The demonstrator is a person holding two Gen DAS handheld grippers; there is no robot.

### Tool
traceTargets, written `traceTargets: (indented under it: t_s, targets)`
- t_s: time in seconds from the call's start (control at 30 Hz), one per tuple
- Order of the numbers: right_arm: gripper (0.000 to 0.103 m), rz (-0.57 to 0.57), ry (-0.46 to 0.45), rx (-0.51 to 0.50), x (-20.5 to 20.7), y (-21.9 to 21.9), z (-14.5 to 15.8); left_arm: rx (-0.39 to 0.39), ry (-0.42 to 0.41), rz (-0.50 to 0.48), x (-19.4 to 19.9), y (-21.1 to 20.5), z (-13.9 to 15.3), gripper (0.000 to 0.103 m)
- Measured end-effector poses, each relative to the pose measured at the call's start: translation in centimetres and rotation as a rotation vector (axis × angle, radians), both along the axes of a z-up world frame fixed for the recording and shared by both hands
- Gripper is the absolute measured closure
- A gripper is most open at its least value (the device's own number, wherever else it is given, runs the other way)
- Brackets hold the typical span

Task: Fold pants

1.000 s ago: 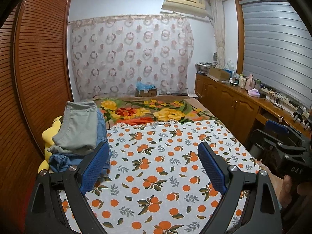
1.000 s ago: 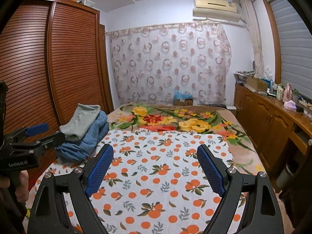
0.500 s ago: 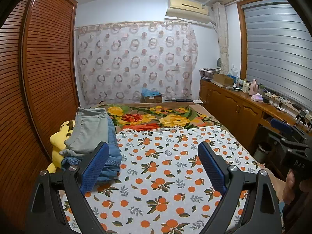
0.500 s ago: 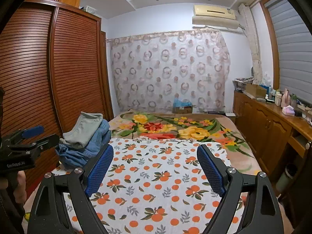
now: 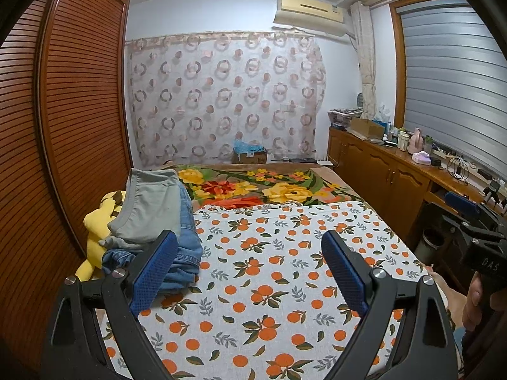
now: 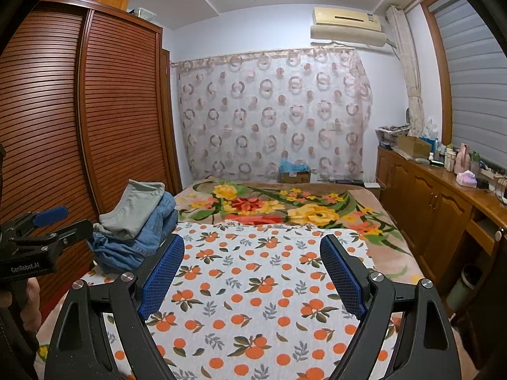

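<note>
Standing along the left wall: a slatted wooden wardrobe [image 6: 95, 120]. Hanging across the far white wall: a ring-patterned curtain [image 5: 225, 95], under an air conditioner [image 5: 309, 11]. Running down the right side: wooden cabinets [image 5: 380, 171] (top cluttered with bottles and boxes), beneath grey blinds [image 5: 450, 95]. Filling the middle: a bed [image 6: 317, 209] in flowered covers.
</note>
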State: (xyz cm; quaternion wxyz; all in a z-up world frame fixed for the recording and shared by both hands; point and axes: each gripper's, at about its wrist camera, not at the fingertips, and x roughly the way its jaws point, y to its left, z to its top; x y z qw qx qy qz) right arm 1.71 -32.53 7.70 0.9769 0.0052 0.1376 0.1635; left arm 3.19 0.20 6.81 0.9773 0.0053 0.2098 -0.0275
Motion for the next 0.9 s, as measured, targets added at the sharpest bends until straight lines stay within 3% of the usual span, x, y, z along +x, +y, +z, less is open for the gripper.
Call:
traceTargets:
  t_s: [0.9]
  targets:
    - [0.014,0.002,0.002,0.001,-0.24,-0.06,-0.32,0.0,0.0,0.001,0.02,0.1,0.0,0.01]
